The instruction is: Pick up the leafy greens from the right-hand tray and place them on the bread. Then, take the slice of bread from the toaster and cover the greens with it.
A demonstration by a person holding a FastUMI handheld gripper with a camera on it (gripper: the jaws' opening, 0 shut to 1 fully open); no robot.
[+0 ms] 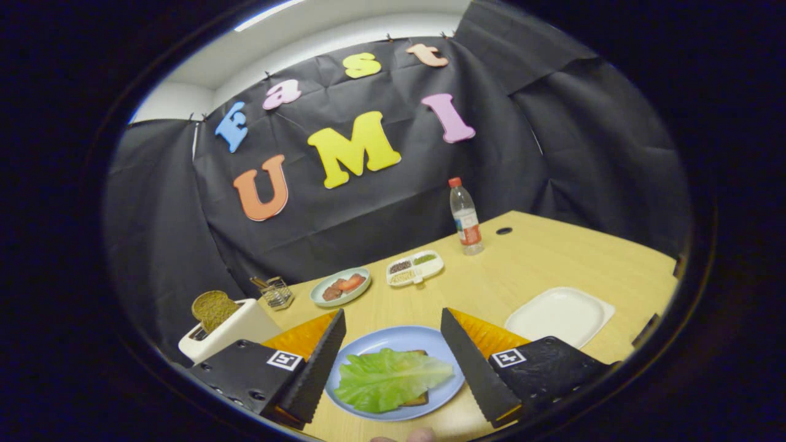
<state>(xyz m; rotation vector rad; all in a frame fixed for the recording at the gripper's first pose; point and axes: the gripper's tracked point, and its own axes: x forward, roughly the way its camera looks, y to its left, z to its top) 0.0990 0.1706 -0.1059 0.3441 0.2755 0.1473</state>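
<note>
A green lettuce leaf [388, 378] lies on a brown slice of bread [420, 399] on the blue plate [405, 339], right between my fingers. My gripper [393, 319] is open and holds nothing, hovering above the plate. To the left, beyond my left finger, a white toaster [236, 331] has a slice of brown bread [213, 310] sticking up from its slot. The white tray [560, 315] sits to the right of the plate, beyond my right finger.
Further back on the wooden table [491, 282] are a small plate with red food [341, 286], a divided white dish with seasonings [415, 267], a wire holder [274, 291] and a water bottle [465, 218]. The table's far edge meets the black cloth.
</note>
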